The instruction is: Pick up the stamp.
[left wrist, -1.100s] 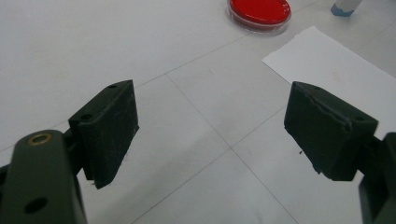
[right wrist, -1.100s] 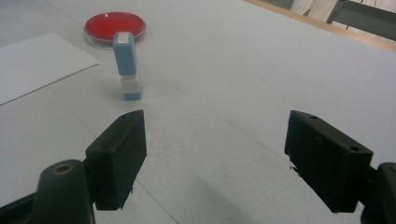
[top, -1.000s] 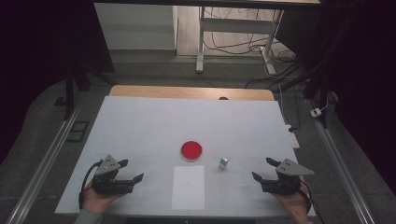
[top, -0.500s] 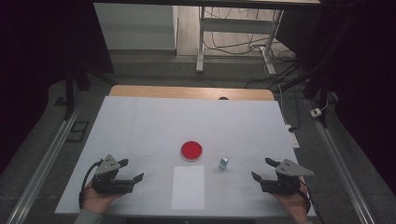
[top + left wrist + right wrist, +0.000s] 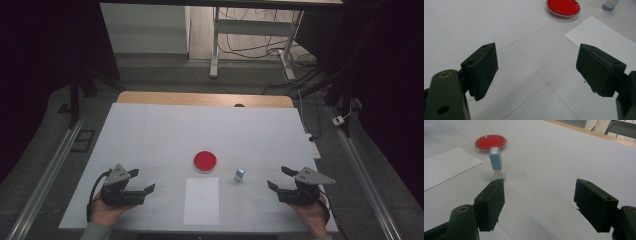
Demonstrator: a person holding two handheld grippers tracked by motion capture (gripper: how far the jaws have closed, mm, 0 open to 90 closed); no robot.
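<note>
A round dish with a red filling [image 5: 205, 161] sits near the middle of the white table, also in the left gripper view [image 5: 563, 7] and the right gripper view [image 5: 490, 142]. A small pale blue upright bottle on a white base [image 5: 239, 174] [image 5: 496, 162] stands just right of it, its base showing at the top of the left gripper view [image 5: 610, 4]. A white paper sheet [image 5: 201, 200] [image 5: 606, 40] [image 5: 444, 166] lies in front of the dish. My left gripper [image 5: 141, 181] [image 5: 536, 70] rests open at the front left. My right gripper [image 5: 278, 177] [image 5: 539, 202] rests open at the front right, nothing between its jaws.
The white table top [image 5: 200, 130] has a wooden strip [image 5: 205, 99] along its far edge. Metal rails [image 5: 45, 175] run along both sides. Beyond the table stand a desk frame [image 5: 250, 30] and loose cables [image 5: 300, 65] on the floor.
</note>
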